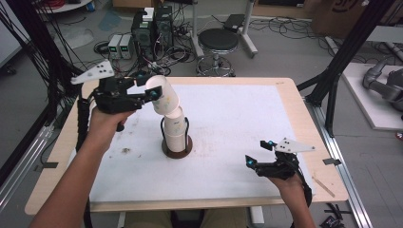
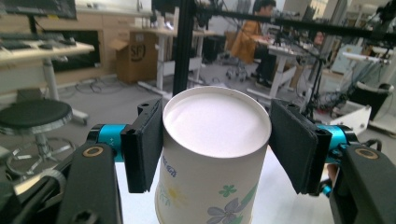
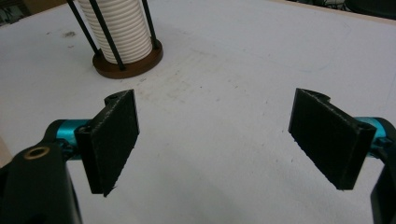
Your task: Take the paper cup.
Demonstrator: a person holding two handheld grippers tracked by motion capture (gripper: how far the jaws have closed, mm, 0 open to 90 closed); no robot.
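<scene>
At the white mat's back-left, the left gripper (image 1: 151, 90) clamps a tilted, flower-printed white paper cup (image 1: 161, 95), lifted off the cup stack (image 1: 175, 129) in the brown-based wire holder (image 1: 177, 148) mid-table. Front-right, the right gripper (image 1: 257, 153) hangs wide open, empty, bare white mat (image 1: 237, 118) around it.

The paper cup (image 1: 160, 93) between the jaws of my left tool (image 1: 142, 90) is white, with printed flowers and blue lettering on its side. It is turned bottom-up and tilted, its flat base toward the left tool's camera. Its open end sits over the top of the cup stack (image 1: 175, 130). The one pad (image 2: 144, 144) touches its wall; the other stands just beside it. The stack is white and upright in a holder (image 1: 177, 147) with a round brown base and thin black rods, near the middle of the white worktop (image 1: 237, 123).
</scene>
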